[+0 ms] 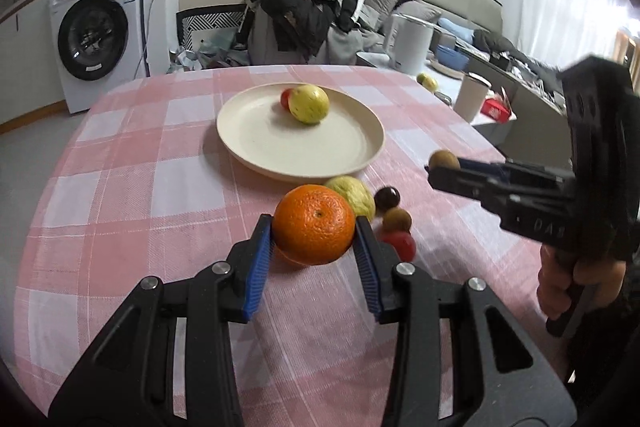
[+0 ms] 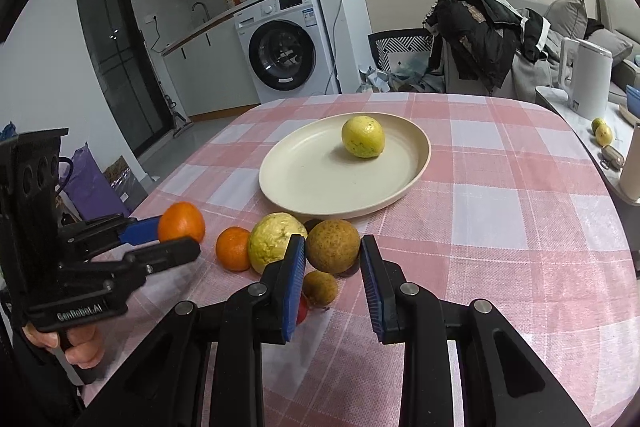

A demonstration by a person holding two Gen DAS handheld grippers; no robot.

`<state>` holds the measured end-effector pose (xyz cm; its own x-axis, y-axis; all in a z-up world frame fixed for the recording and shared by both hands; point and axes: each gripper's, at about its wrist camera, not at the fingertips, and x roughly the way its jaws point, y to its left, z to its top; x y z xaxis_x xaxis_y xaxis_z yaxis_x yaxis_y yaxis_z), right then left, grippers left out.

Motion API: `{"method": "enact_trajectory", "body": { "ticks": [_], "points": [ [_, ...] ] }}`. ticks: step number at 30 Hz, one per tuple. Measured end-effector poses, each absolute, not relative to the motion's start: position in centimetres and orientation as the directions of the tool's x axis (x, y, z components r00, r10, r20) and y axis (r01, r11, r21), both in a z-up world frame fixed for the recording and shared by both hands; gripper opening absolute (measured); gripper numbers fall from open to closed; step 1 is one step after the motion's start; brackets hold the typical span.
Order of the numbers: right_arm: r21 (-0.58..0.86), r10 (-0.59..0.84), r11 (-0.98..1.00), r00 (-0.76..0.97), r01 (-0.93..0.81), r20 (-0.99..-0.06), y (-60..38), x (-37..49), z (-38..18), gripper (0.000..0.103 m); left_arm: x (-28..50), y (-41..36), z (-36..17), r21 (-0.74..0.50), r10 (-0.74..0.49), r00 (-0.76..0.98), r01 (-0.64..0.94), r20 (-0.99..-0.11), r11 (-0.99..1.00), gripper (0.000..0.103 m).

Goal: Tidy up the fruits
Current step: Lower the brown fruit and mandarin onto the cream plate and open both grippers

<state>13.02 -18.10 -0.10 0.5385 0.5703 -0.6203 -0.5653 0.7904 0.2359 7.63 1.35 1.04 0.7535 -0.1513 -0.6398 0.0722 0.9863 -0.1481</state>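
**Fruits in both my grippers, one already on the plate**

Fruits lie in a loose cluster on the pink checked tablecloth, just in front of the cream plate. My left gripper pinches a large orange between its blue pads, and the orange sits clear of the cloth with its shadow beneath it. My right gripper has a brown round fruit between its fingers; the left pad touches it, and the right pad sits right at its other side, so it looks held, lifted a little above the pile.

On the plate rests a yellow-green fruit, toward the far side. From my left wrist view a small red fruit peeks out just behind it, touching it.

Left on the cloth beside the plate's near rim: a pale yellow bumpy fruit, a smaller orange just to its left, a small brown fruit below my right gripper, a dark purple one, and a red one partly hidden by my finger.

Beyond the table stand a washing machine, a chair heaped with dark clothes, and a white kettle on the side counter
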Motion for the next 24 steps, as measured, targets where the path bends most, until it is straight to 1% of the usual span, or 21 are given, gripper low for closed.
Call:
{"method": "enact_trajectory", "body": {
  "ticks": [5,10,16,20,24],
  "points": [
    [0.263,0.582,0.789,0.537,-0.555,-0.611,-18.2,13.9,-0.1,0.029,9.1,1.8,1.8,-0.1,-0.09,0.768,0.033,-0.634,0.994,0.037],
    [0.245,0.571,0.793,0.542,-0.557,-0.616,-17.4,14.9,-0.1,0.029,11.1,2.3,2.6,-0.09,-0.067,0.784,0.014,-0.617,0.996,0.037],
    [0.238,0.564,0.798,0.548,-0.553,-0.617,-16.5,16.2,-0.3,0.029,13.5,2.0,2.7,-0.046,-0.036,0.796,0.01,-0.605,0.999,0.037],
    [0.239,0.561,0.801,0.549,-0.549,-0.62,-16.0,17.1,-0.6,0.029,15.1,1.4,2.0,-0.026,-0.028,0.789,0.016,-0.614,1.0,0.037],
    [0.242,0.557,0.804,0.546,-0.543,-0.625,-15.5,18.0,-0.7,0.029,16.7,0.9,0.9,-0.032,-0.036,0.773,0.02,-0.634,0.999,0.037]
  ]
}}
